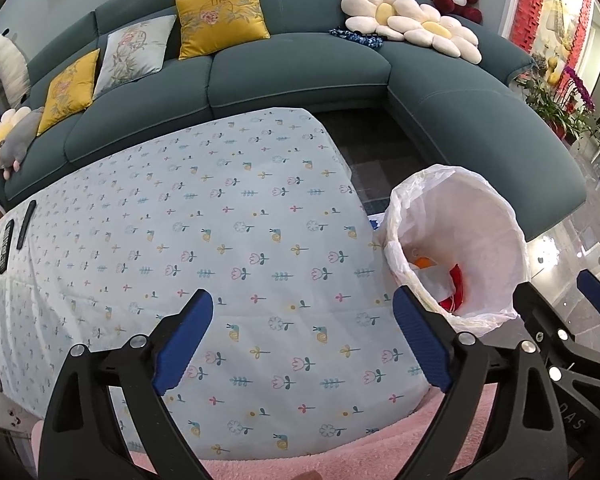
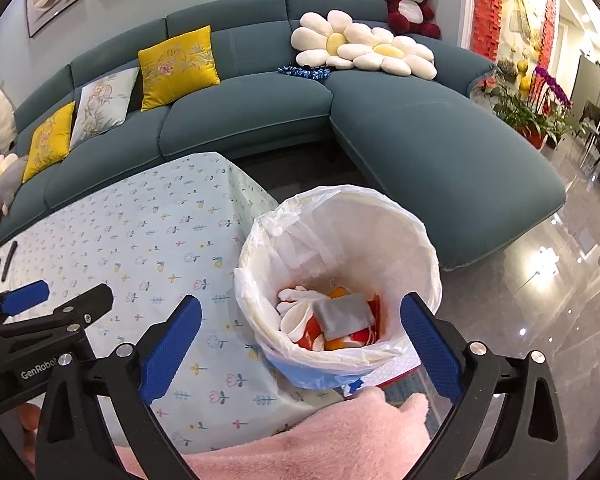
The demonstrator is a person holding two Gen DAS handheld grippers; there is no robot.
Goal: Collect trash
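Observation:
A trash bin (image 2: 416,240) lined with a white plastic bag stands on the floor beside the table's right end; it also shows in the left wrist view (image 1: 496,216). Inside lie a grey packet (image 2: 342,314), white pieces and orange-red wrappers (image 2: 364,338). My right gripper (image 2: 300,344) is open and empty, held just above the bin's near rim. My left gripper (image 1: 302,338) is open and empty above the table (image 1: 220,216), which has a pale blue flowered cloth. The left gripper also shows at the left edge of the right wrist view (image 2: 60,300).
Two dark remote controls (image 1: 14,232) lie at the table's far left. A teal L-shaped sofa (image 1: 300,68) with cushions and plush toys runs behind and to the right. Pink fabric (image 2: 320,436) lies below the grippers. Glossy floor (image 2: 540,300) lies right of the bin.

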